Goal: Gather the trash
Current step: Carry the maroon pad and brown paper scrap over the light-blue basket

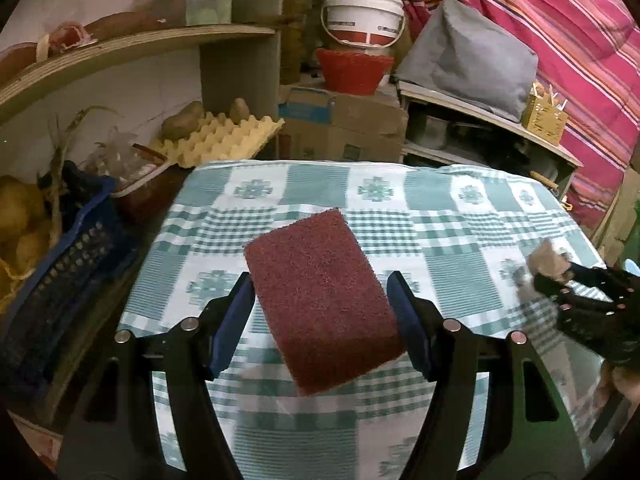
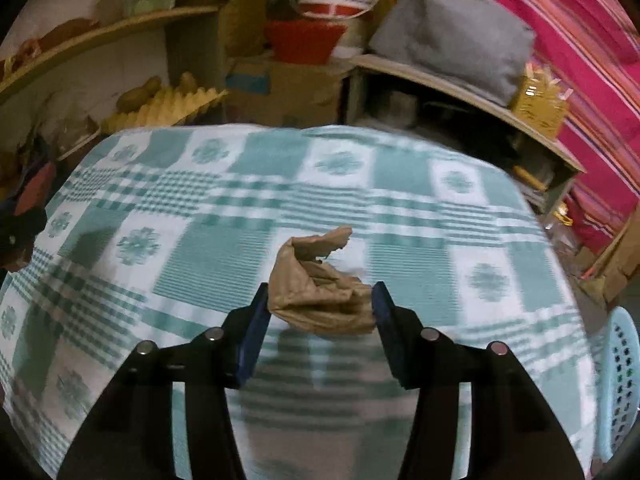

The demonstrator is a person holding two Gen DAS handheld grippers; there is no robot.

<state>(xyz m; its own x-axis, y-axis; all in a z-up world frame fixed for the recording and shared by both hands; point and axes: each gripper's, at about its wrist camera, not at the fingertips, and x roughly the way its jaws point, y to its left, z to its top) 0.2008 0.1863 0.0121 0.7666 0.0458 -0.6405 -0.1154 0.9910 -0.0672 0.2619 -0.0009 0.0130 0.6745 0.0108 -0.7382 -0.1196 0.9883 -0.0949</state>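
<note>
A dark red scouring sponge (image 1: 320,300) sits between the blue pads of my left gripper (image 1: 322,292), which is shut on it and holds it above the green-and-white checked tablecloth (image 1: 440,220). My right gripper (image 2: 318,300) is shut on a crumpled brown paper (image 2: 316,284) above the same tablecloth (image 2: 200,208). The right gripper also shows at the right edge of the left wrist view (image 1: 560,276), with the paper (image 1: 550,260) at its tip. The left gripper with the sponge (image 2: 36,190) shows dimly at the left edge of the right wrist view.
A light blue perforated basket (image 2: 618,380) stands beyond the table's right edge. A dark blue crate (image 1: 68,256) and a yellow egg tray with potatoes (image 1: 216,136) lie left. A cardboard box (image 1: 344,124), red bowl and white bucket (image 1: 362,16) stand behind. A pink striped curtain (image 1: 560,40) hangs right.
</note>
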